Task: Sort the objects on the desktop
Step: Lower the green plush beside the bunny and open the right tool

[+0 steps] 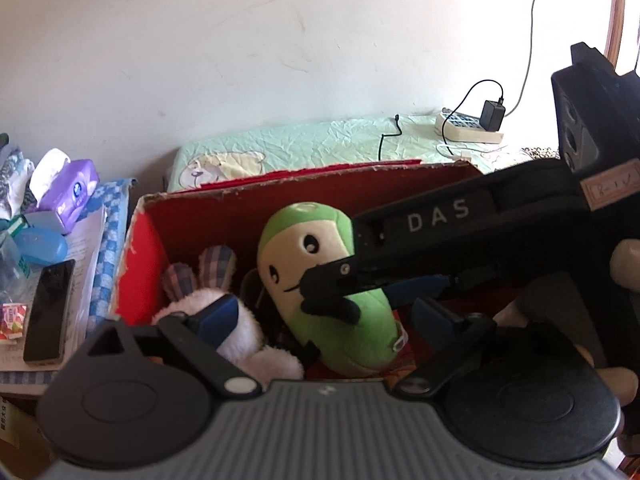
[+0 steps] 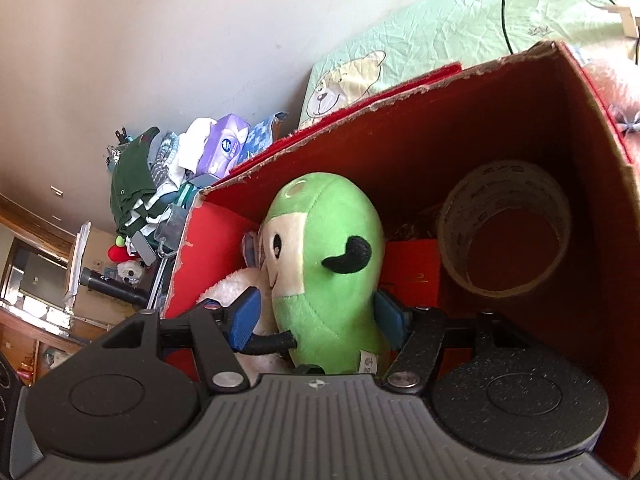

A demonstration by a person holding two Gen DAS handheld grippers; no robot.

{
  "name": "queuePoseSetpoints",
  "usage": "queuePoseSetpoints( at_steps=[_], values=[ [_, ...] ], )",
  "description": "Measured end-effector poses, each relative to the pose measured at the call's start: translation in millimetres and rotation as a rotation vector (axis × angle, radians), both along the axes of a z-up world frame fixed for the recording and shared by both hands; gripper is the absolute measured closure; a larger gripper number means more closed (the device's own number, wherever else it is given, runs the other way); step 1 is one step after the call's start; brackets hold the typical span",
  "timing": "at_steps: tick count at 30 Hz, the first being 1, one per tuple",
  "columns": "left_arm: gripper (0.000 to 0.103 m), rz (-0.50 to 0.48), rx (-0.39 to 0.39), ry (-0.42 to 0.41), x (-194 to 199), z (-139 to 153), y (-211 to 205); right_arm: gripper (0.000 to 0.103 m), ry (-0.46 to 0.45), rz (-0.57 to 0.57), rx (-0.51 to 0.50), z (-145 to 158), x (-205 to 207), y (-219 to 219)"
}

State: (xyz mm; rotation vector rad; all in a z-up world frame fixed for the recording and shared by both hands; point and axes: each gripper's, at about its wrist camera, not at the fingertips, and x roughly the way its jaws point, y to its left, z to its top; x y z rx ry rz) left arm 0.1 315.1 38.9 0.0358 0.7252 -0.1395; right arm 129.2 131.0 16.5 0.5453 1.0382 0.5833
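A green plush toy [image 1: 324, 280] with a cream face stands upright in a red cardboard box [image 1: 248, 196]. In the right wrist view my right gripper [image 2: 318, 322] is shut on the plush toy [image 2: 328, 248], its blue pads [image 2: 246, 320] pressed against both lower sides. From the left wrist view that gripper [image 1: 332, 292] reaches in from the right, marked "DAS". My left gripper [image 1: 324, 316] hangs open over the box's near edge, holding nothing. A white plush bunny [image 1: 240, 332] with plaid ears lies left of the green toy. A brown tape roll [image 2: 504, 232] leans in the box's right corner.
Left of the box are a purple tissue pack [image 1: 70, 192], a blue case [image 1: 40, 246] and a black phone [image 1: 48, 312] on papers. Behind the box lies a green sheet [image 1: 320, 144] with a power strip and charger [image 1: 472, 124]. A hand [image 1: 624, 264] holds the right gripper.
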Motion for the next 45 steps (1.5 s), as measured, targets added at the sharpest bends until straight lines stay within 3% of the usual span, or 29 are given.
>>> queuePoseSetpoints(
  at_steps=[3,6,9,11,15,17,20,23,32,45],
  values=[
    [0.008,0.003,0.008,-0.006,-7,4,-10,0.037,-0.008,-0.004,-0.013,1,-2,0],
    [0.009,0.003,0.012,-0.004,-13,6,-14,0.037,-0.02,-0.012,-0.087,1,1,9],
    [0.009,0.038,0.037,-0.017,-17,15,-16,0.037,0.013,0.0,-0.098,-2,8,16],
    [0.009,0.054,0.018,-0.006,-15,14,-11,0.046,0.039,0.021,-0.071,-4,11,19],
    [0.008,0.074,-0.018,0.004,-18,14,-2,0.049,0.006,0.098,-0.071,-1,3,29],
    [0.008,0.077,-0.028,-0.003,-21,15,0,0.05,0.033,0.127,-0.007,-2,1,28],
    [0.008,0.071,-0.052,-0.009,-22,15,5,0.047,0.054,0.098,-0.04,-6,4,25],
    [0.008,0.073,-0.039,-0.007,-19,14,2,0.043,0.101,0.082,0.005,-10,8,18],
    [0.008,0.072,-0.018,0.01,-15,12,-2,0.033,0.017,0.043,-0.051,4,-2,14],
    [0.008,0.132,0.055,0.065,0,7,-12,0.033,-0.067,-0.025,-0.06,16,-25,-4]
  ],
)
